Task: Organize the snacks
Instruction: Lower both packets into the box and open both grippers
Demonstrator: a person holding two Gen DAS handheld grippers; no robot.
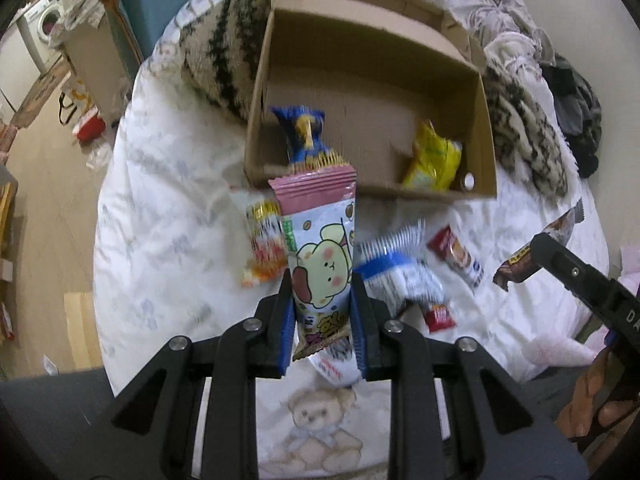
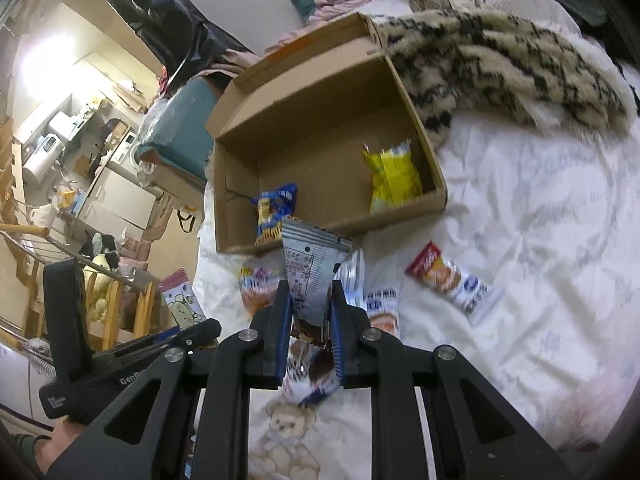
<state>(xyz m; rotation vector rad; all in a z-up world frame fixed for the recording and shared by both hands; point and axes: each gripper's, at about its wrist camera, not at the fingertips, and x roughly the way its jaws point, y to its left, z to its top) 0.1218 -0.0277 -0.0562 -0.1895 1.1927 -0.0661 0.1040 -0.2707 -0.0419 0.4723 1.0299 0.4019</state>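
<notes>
My left gripper (image 1: 322, 304) is shut on a pink-topped snack packet with a cartoon bear (image 1: 318, 248), held above the bed just before the open cardboard box (image 1: 486, 120). My right gripper (image 2: 310, 304) is shut on a grey-backed snack packet (image 2: 310, 268), also held near the box's (image 2: 434, 172) front wall. Inside the box lie a blue packet (image 1: 306, 136) (image 2: 274, 208) at the left and a yellow packet (image 1: 434, 160) (image 2: 394, 178) at the right. Loose packets lie on the white bedsheet: an orange one (image 1: 262, 240), a blue-white one (image 1: 396, 268) and a red-white one (image 2: 452, 280).
A fuzzy striped blanket (image 2: 500, 60) lies behind and right of the box. A pile of clothes (image 1: 576, 104) sits at the far right. The bed edge drops to the wooden floor (image 1: 52, 208) on the left, with cluttered furniture beyond.
</notes>
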